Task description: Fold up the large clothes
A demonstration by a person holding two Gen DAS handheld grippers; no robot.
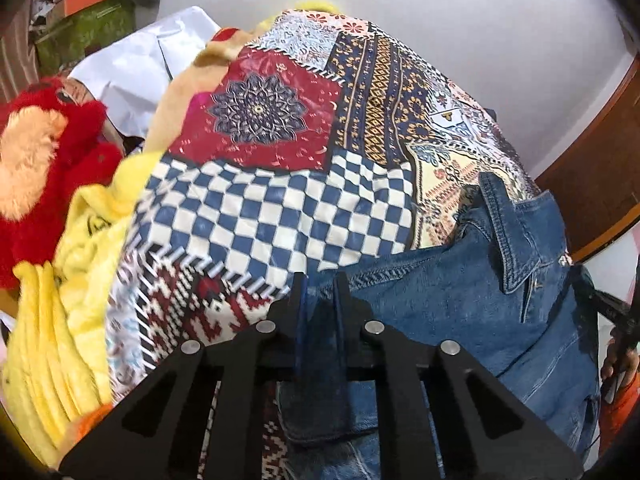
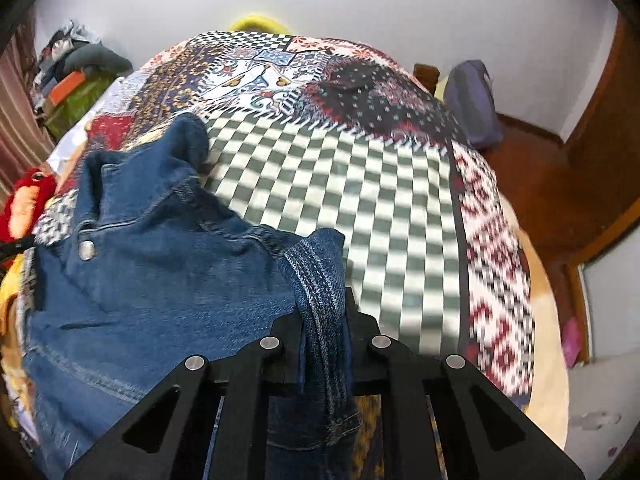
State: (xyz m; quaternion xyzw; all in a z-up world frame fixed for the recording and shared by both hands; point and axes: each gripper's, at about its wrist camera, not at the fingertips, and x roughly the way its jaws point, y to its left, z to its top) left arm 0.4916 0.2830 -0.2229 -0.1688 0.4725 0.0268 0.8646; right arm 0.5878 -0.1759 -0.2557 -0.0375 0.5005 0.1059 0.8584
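Observation:
A blue denim jacket [image 1: 460, 304] lies on a bed under a patchwork cover [image 1: 280, 208]. In the left wrist view my left gripper [image 1: 320, 280] is shut on a dark fold of the denim, which hangs down between the black fingers [image 1: 298, 292]. In the right wrist view the denim jacket [image 2: 152, 264] spreads to the left, its collar and a metal button [image 2: 87, 249] facing up. My right gripper [image 2: 324, 300] is shut on a thick seamed edge of the denim, pinched between its jaws. Both grips sit a little above the patchwork cover [image 2: 360, 208].
A red plush toy [image 1: 44, 168] and yellow fabric [image 1: 68, 300] lie at the bed's left side. White paper [image 1: 140, 68] rests further back. A purple bag [image 2: 472, 104] sits at the bed's far right on a wooden floor [image 2: 540, 176]. A hand [image 1: 618, 360] shows at the right edge.

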